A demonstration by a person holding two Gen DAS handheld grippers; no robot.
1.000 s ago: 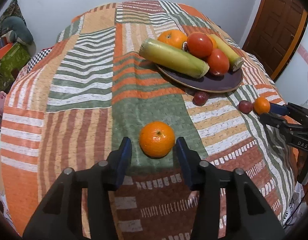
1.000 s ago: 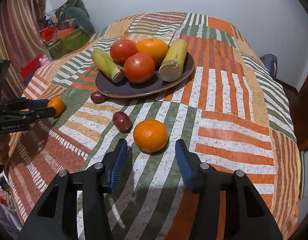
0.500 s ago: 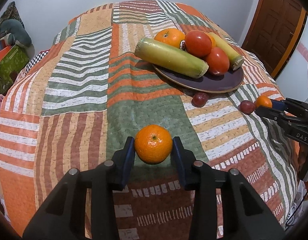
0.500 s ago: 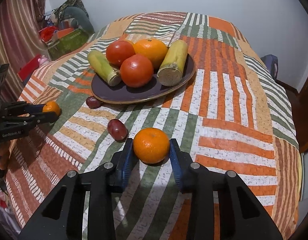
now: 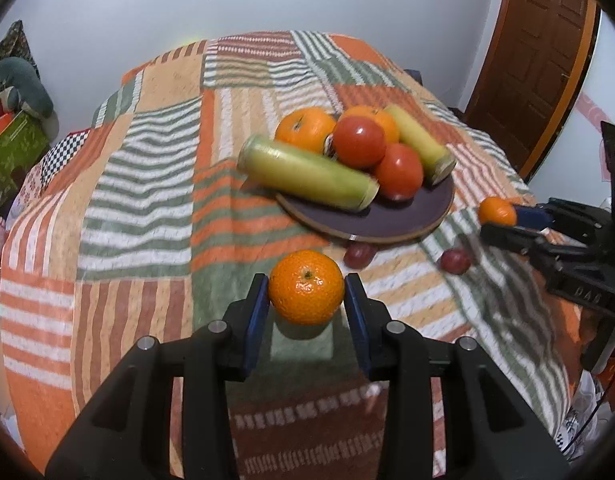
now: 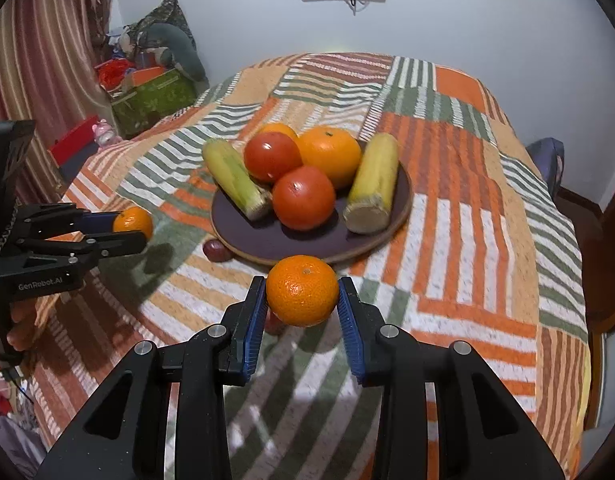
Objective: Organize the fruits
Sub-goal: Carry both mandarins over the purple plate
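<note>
Both grippers now carry fruit. 1.0 s ago each mandarin sat on the patchwork cloth with fingers spread either side; 0.5 s ago the fingers were closing; now both are off the cloth.

Left gripper (image 5: 306, 300): fingers clenched on left mandarin (image 5: 306, 293), blue pads touching both flanks, shadow on the cloth beneath, so we judge it lifted.

Right gripper (image 6: 302, 300): fingers clenched on right mandarin (image 6: 302, 290), held above the cloth just in front of the plate (image 6: 243, 232) rim.

The plate on the worktop (image 6: 467, 240) holds 2 tomatoes, 2 oranges and 2 corn cobs. 2 small dark red fruits (image 5: 454, 261) lie loose on the cloth near the plate's near rim.

Meaning for the task: pick step looks done for both mandarins; we judge the next step is carrying them to the plate. Free space is mainly at the plate's near side, and the round fruit may roll off the shallow rim.
</note>
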